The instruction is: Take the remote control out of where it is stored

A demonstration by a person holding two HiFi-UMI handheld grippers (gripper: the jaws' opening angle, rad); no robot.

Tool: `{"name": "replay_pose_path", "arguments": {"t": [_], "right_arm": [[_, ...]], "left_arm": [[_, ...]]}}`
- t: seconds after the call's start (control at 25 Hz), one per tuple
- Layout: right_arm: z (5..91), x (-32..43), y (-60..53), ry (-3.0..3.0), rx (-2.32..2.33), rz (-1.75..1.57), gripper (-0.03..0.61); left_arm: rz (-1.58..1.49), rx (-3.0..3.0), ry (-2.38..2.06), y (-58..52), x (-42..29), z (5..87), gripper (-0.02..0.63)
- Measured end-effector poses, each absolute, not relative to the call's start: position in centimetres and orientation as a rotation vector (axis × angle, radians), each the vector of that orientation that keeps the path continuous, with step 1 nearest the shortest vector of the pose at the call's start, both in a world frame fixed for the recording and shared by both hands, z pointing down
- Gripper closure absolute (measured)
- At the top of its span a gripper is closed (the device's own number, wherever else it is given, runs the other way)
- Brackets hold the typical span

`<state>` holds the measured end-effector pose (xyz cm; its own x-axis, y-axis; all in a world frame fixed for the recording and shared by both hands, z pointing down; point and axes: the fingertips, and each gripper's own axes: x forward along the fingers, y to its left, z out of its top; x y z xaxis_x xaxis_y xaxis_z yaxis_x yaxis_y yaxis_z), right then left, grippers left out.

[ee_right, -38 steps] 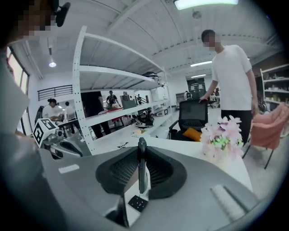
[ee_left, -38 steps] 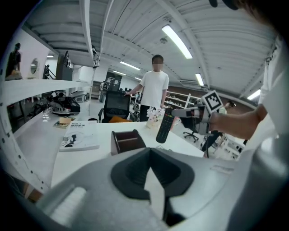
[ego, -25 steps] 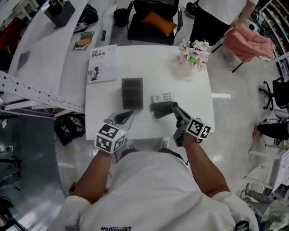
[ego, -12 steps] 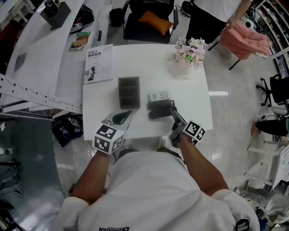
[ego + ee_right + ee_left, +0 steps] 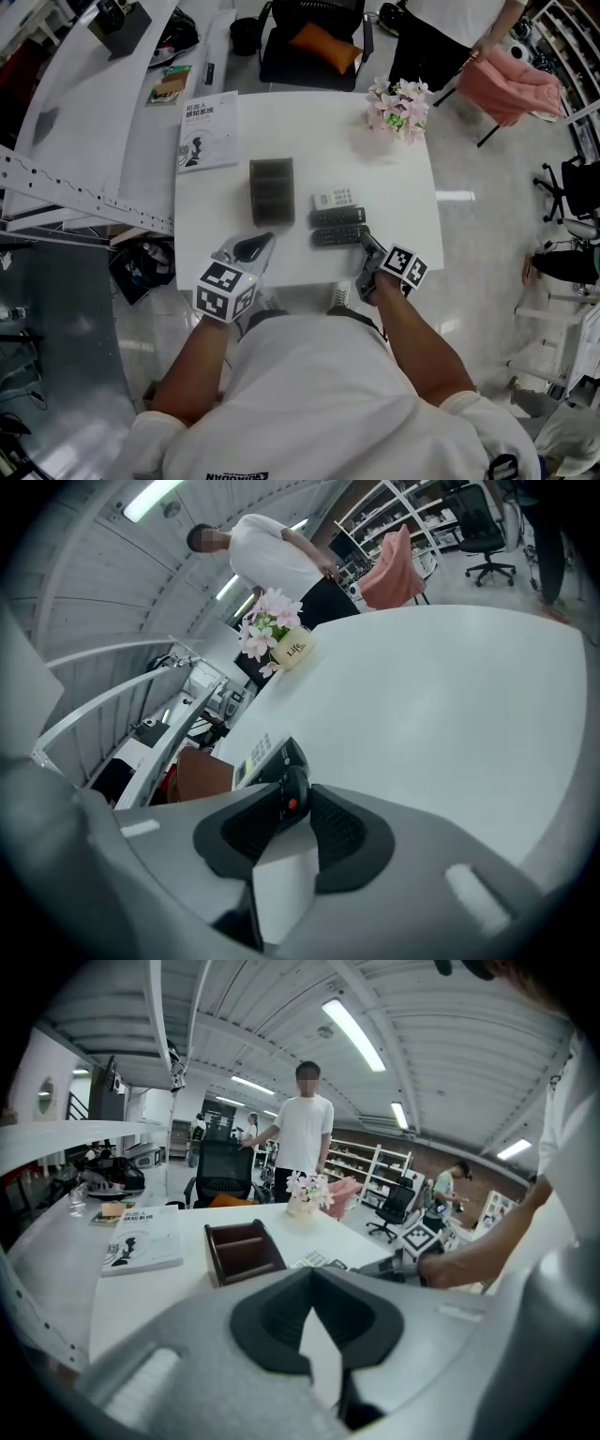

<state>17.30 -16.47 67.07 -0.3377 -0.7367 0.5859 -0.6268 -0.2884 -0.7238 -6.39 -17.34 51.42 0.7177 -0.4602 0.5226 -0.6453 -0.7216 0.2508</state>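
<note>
A dark brown holder [image 5: 273, 190] [image 5: 242, 1251] stands mid-table on the white table [image 5: 403, 187]. To its right lie a white remote [image 5: 336, 199] [image 5: 253, 754], a black remote [image 5: 338, 217] and, nearest me, a second black remote [image 5: 339, 235] [image 5: 289, 799] with a red button. My right gripper [image 5: 366, 239] [image 5: 298, 794] is at that nearest remote's right end. Its jaws have just been opening, and the remote's end sits loosely between them, flat on the table. My left gripper [image 5: 261, 244] [image 5: 314, 1283] hovers near the front edge, open and empty, pointing at the holder.
A book [image 5: 208, 131] lies at the far left corner and a flower pot [image 5: 401, 111] at the far right. A chair [image 5: 314, 42] stands behind the table, and a person holds a pink cloth [image 5: 514, 84]. A long side desk [image 5: 84, 103] runs on the left.
My right gripper has sunk towards the table's near edge. The black remote it held tilted now lies flat in front of the other black remote. The left gripper stayed put.
</note>
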Motion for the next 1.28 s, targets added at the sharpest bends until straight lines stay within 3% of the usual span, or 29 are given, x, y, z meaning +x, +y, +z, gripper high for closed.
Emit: {"name": "replay_pose_path", "arguments": {"t": [0.2,0.56,0.88,1.28], "right_arm": [[67.6,16.9,-16.2,1.808,-1.734,-1.755,0.442],[67.3,17.4,-15.8,1.811,-1.796,-1.712,0.443],[62.5,17.6,-16.5,2.031,-2.012,-1.395,0.45],[52.5,9.0,-17.6,2.42,-1.777,-1.009,0.571]], "left_arm": [[0.604,2.504,-0.845,-17.1,-6.7,51.5,0.612],[0.597,2.515,-0.826,-17.1,-7.6,51.5,0.612],[0.593,2.527,-0.802,-17.0,-9.3,51.5,0.611],[0.567,2.579,-0.728,-15.9,-10.7,50.5,0.612]]}}
